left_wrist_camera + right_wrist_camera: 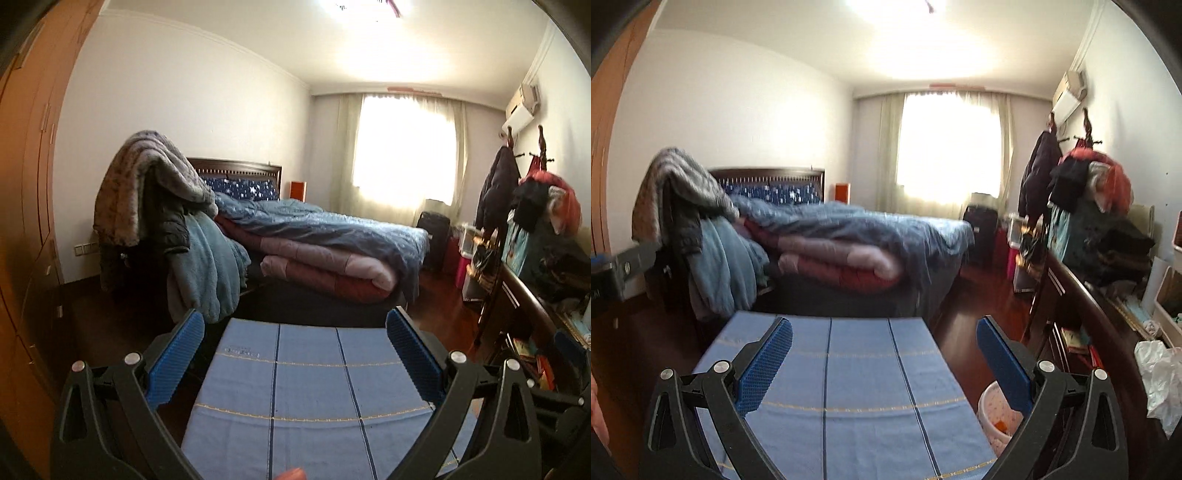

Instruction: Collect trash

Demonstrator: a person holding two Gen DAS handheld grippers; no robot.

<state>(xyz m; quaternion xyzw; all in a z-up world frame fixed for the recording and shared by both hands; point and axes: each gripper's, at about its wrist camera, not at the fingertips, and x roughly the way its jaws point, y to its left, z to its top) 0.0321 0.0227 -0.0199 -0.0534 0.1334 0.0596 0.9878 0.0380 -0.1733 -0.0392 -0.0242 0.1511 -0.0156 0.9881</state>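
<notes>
My left gripper [295,325] is open above a table covered with a blue checked cloth [306,391], and nothing sits between its blue pads. My right gripper [884,332] is open too, over the same blue cloth [849,387], empty. A small pink waste bin [997,417] stands on the floor right of the table, partly hidden behind the right finger, with something orange inside. Crumpled white plastic or paper [1160,380] lies on the dark sideboard at the far right. At the left edge of the right wrist view, part of the other gripper's body [613,269] shows.
A bed [332,236] piled with blue and pink quilts fills the middle, with blankets heaped on a chair [155,221] at its left. A wooden wardrobe [26,184] lines the left wall. A dark sideboard [1100,317] with clothes, boxes and a coat stand runs along the right.
</notes>
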